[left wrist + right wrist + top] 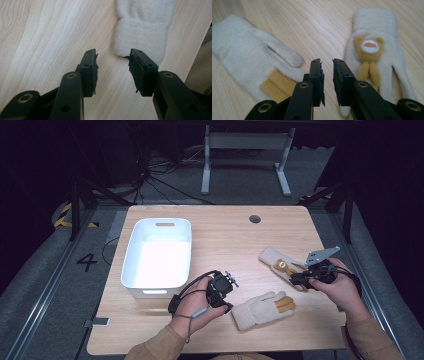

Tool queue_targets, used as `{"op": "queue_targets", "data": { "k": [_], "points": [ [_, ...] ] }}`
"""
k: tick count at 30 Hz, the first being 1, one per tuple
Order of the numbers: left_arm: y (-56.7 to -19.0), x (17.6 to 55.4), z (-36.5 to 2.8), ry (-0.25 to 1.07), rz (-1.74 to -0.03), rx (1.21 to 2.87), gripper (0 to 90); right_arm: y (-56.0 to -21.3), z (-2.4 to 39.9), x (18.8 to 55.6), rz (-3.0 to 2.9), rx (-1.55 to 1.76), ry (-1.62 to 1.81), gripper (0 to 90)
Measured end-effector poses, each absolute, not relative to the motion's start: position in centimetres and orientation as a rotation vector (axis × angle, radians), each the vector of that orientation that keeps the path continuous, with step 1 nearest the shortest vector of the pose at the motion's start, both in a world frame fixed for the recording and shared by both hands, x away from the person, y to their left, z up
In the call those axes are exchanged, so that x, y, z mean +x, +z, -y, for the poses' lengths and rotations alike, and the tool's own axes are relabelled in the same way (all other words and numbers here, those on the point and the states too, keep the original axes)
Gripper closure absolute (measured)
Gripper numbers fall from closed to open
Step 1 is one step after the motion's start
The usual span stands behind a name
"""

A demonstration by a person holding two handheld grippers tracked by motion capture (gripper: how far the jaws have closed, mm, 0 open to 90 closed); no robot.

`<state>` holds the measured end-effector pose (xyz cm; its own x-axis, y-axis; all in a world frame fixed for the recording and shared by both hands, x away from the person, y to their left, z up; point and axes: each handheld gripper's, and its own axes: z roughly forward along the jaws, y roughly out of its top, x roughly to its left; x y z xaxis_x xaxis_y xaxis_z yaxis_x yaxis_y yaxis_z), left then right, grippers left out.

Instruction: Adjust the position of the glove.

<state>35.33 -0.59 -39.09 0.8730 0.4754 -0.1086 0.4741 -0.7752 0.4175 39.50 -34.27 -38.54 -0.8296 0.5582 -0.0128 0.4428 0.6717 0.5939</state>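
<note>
A dim room with a dark floor surrounds the pale wooden table; I take the white bin on it as my landmark. Right of the bin's near corner lies the plain glove, and farther right, well apart from the bin, the bear glove. Both look soft, light and limp, so I judge a pinch on the ribbed cuff safest. My left gripper hangs released, jaws apart just short of the plain glove's cuff. My right gripper has its jaws nearly together with only bare gap between them, grasping nothing. Its jaws hide the bear glove's lower fingertips; the plain glove's fingers are cut off in the left gripper view.
</note>
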Motion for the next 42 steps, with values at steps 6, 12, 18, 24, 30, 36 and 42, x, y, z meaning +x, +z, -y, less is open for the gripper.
{"op": "queue_targets", "data": {
  "k": [6, 12, 18, 24, 30, 36, 42],
  "points": [
    [-38.4, 35.1, 0.9, -0.025, -0.657, 2.599, 59.5, -38.3, 34.6, 38.9, -2.688, 0.797, 0.91, 77.0],
    [-38.1, 34.5, 1.5, -0.047, -0.579, 2.62, 61.1, -38.5, 34.5, 38.5, -2.743, 0.772, 0.905, 75.2],
    [-38.2, 34.2, 2.0, -0.059, -0.547, 2.617, 61.7, -38.3, 34.4, 38.3, -2.739, 0.769, 0.915, 74.8],
    [-39.0, 34.1, 2.7, -0.099, -0.519, 2.637, 62.5, -38.5, 34.1, 38.2, -2.784, 0.734, 0.888, 75.9],
    [-40.0, 34.3, 3.2, -0.129, -0.507, 2.648, 62.7, -39.3, 33.7, 38.3, -2.856, 0.727, 0.82, 75.6],
    [-40.1, 34.1, 3.5, -0.135, -0.494, 2.655, 62.2, -40.3, 33.5, 38.6, -2.895, 0.743, 0.748, 76.4],
    [-40.3, 34.1, 3.6, -0.138, -0.496, 2.662, 61.5, -41.0, 33.1, 38.7, -2.921, 0.738, 0.714, 76.4]
  ]
}}
